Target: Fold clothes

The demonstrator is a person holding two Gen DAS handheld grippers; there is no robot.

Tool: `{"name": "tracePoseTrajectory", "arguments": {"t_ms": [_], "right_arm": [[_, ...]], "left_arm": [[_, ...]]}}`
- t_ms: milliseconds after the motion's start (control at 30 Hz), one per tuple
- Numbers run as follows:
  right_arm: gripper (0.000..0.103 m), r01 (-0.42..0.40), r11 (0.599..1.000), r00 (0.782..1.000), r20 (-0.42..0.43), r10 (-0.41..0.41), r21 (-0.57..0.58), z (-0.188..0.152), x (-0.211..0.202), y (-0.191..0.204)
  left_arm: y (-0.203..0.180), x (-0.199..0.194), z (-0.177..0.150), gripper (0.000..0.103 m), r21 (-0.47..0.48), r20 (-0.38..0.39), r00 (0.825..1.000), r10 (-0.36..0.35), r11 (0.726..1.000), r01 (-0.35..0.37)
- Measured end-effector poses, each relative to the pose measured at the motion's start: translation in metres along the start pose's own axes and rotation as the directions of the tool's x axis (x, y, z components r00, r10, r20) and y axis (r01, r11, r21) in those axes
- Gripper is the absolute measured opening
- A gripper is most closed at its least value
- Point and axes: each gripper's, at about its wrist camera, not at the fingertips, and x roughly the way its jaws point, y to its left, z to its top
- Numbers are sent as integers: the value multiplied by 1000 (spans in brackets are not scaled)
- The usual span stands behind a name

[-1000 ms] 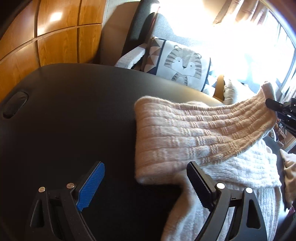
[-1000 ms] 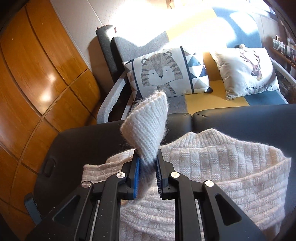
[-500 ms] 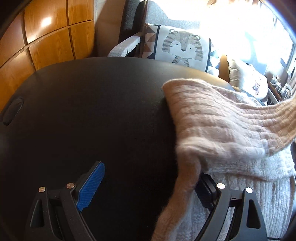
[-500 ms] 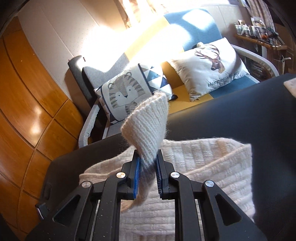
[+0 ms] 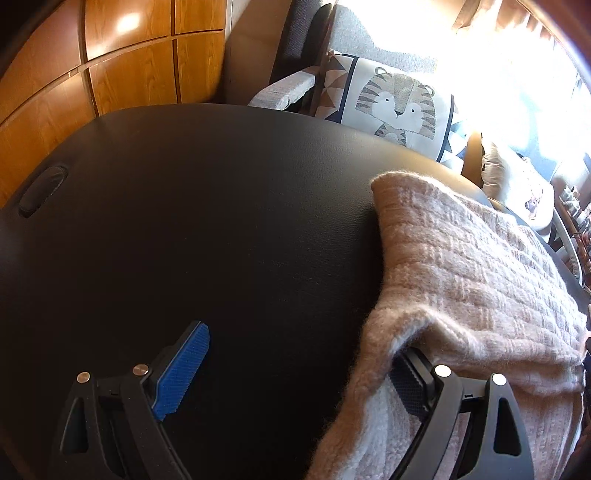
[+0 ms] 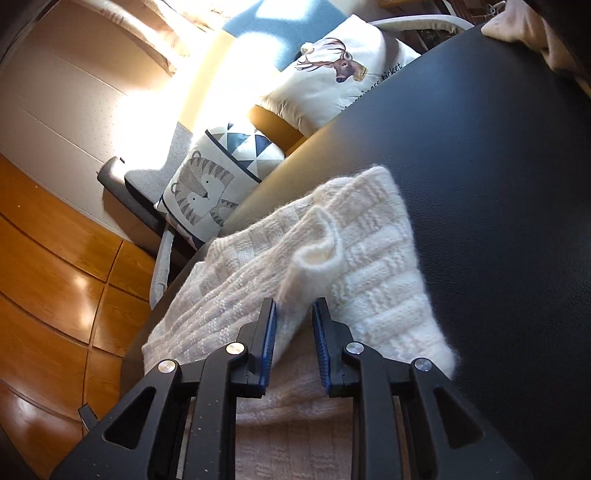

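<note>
A cream knitted sweater (image 5: 461, 266) lies on the black padded table (image 5: 207, 221), with a sleeve folded across its body. My left gripper (image 5: 295, 362) is open at the sweater's left edge; its right finger (image 5: 410, 384) sits under a fold of knit, its left blue pad (image 5: 184, 369) over bare table. In the right wrist view my right gripper (image 6: 293, 332) has its jaws slightly parted with the sleeve cuff (image 6: 317, 258) still between them, resting on the sweater (image 6: 369, 266).
A sofa behind the table holds a tiger cushion (image 5: 395, 107) and a deer cushion (image 6: 343, 74). Wooden wall panels (image 5: 110, 74) stand at the left. Another pale garment (image 6: 524, 29) lies at the table's far corner. A recessed handle (image 5: 42, 186) marks the table's left end.
My right gripper carried the sleeve cuff across and down onto the sweater body and has loosened its jaws. The left gripper shifted so the sweater edge drapes over its right finger.
</note>
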Motion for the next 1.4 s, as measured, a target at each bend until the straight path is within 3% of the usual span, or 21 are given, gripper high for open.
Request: {"name": "tracePoseTrajectory", "arguments": {"t_ms": [333, 433, 500, 867, 900, 933, 967, 1033, 1200, 1400], "right_arm": [[22, 22, 999, 1000, -11, -22, -38, 6, 2, 1], [22, 60, 996, 998, -25, -62, -73, 7, 8, 6], [11, 91, 991, 995, -19, -93, -100, 5, 6, 9], [11, 118, 988, 993, 32, -115, -100, -5, -23, 0], [14, 121, 988, 992, 37, -117, -100, -6, -26, 0], [27, 123, 987, 992, 41, -119, -100, -7, -28, -1], [52, 126, 987, 992, 46, -121, -100, -7, -31, -2], [84, 123, 988, 990, 73, -117, -92, -5, -36, -1], [85, 90, 995, 994, 62, -87, -44, 9, -28, -5], [75, 53, 998, 998, 36, -51, -46, 13, -17, -2]], "left_arm": [[2, -5, 9, 93, -35, 0, 1000, -31, 999, 30], [3, -5, 14, 93, -40, 2, 1000, -27, 999, 27], [5, -2, 16, 93, -57, -7, 1000, -25, 998, 25], [2, -1, 18, 94, -43, 11, 1000, 1, 999, -1], [1, -2, 17, 94, -41, 12, 1000, 2, 999, -2], [2, -2, 18, 94, -43, 11, 1000, -1, 999, 1], [3, -3, 18, 94, -45, 10, 1000, -4, 999, 4], [1, -3, 9, 94, -50, 11, 1000, -11, 999, 12], [0, -5, 3, 94, -46, 16, 1000, -15, 999, 16], [-1, -6, 4, 95, -40, 21, 1000, -20, 999, 21]]}}
